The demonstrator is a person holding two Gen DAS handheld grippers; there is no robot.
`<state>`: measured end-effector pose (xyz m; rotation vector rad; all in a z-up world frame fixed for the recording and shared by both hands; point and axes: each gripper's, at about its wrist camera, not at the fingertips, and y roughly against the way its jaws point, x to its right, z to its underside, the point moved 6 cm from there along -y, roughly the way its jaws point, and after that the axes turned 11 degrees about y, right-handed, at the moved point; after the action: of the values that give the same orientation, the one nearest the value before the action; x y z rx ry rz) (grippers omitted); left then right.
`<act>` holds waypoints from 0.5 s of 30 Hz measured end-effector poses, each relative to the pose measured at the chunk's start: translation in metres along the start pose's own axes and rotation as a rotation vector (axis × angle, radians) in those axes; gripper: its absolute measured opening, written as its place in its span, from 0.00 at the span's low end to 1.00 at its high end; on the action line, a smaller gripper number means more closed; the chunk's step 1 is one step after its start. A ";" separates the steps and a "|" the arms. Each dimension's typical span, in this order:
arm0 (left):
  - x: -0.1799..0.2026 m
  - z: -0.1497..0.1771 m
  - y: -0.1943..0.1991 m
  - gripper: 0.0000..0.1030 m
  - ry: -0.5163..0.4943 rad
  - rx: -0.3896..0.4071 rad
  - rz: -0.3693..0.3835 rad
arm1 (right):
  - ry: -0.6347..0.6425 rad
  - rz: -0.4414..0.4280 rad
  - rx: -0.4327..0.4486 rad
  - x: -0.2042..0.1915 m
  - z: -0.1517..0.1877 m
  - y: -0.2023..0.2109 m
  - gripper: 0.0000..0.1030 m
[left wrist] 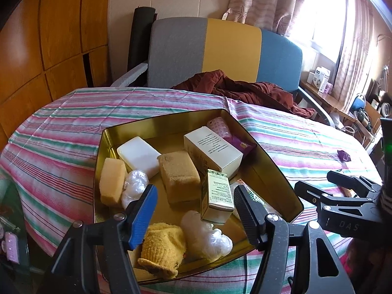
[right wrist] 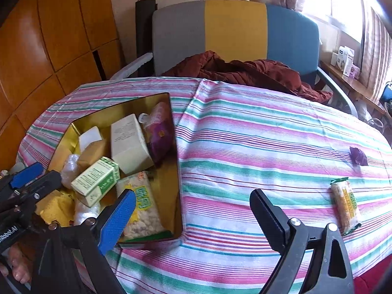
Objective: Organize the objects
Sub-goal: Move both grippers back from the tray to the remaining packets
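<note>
A gold tin (left wrist: 103, 147) on the striped cloth holds a white bar (left wrist: 138, 155), two sponges, a white carton (left wrist: 213, 152), plastic bundles and a yellow cloth (left wrist: 161, 247). My left gripper (left wrist: 196, 210) hangs over the tin's near end, open. A small green-and-white box (left wrist: 216, 198) leans between its fingers, close to the black one and clear of the blue pad. That box (right wrist: 95, 181) rests on the other items. My right gripper (right wrist: 193, 215) stands wide open over bare cloth just right of the tin (right wrist: 177, 171), holding nothing. A wrapped snack bar (right wrist: 345, 208) lies to its right.
A purple wrapper (right wrist: 358, 156) lies on the cloth beyond the snack bar. Behind the table stands a grey, yellow and blue chair (right wrist: 235, 27) with a maroon garment (right wrist: 245, 71) draped over it. Wooden cupboards (left wrist: 49, 36) line the left; a cluttered shelf (left wrist: 321, 80) runs under the window.
</note>
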<state>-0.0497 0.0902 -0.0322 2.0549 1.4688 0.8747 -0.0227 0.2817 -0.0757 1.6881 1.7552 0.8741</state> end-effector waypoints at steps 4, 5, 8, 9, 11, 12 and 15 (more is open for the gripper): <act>0.004 0.000 0.002 0.64 -0.016 0.001 0.004 | -0.014 0.020 -0.010 0.016 0.004 0.002 0.93; 0.006 -0.001 0.002 0.64 -0.020 0.002 0.006 | -0.020 0.027 -0.014 0.021 0.005 0.002 0.93; 0.010 -0.001 0.003 0.64 -0.031 0.002 0.011 | -0.034 0.046 -0.026 0.035 0.008 0.002 0.93; 0.011 -0.002 0.003 0.64 -0.034 0.002 0.013 | -0.044 0.051 -0.031 0.041 0.009 0.002 0.93; 0.014 -0.003 0.003 0.64 -0.041 0.004 0.019 | -0.073 0.055 -0.047 0.055 0.014 0.001 0.93; 0.016 -0.005 0.004 0.64 -0.046 0.006 0.024 | -0.086 0.058 -0.055 0.062 0.017 0.001 0.93; 0.022 -0.009 0.005 0.64 -0.058 0.011 0.036 | -0.127 0.085 -0.076 0.087 0.025 0.004 0.93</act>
<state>-0.0482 0.1093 -0.0177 2.1028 1.4127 0.8162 -0.0060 0.3702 -0.0841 1.7399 1.5578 0.8395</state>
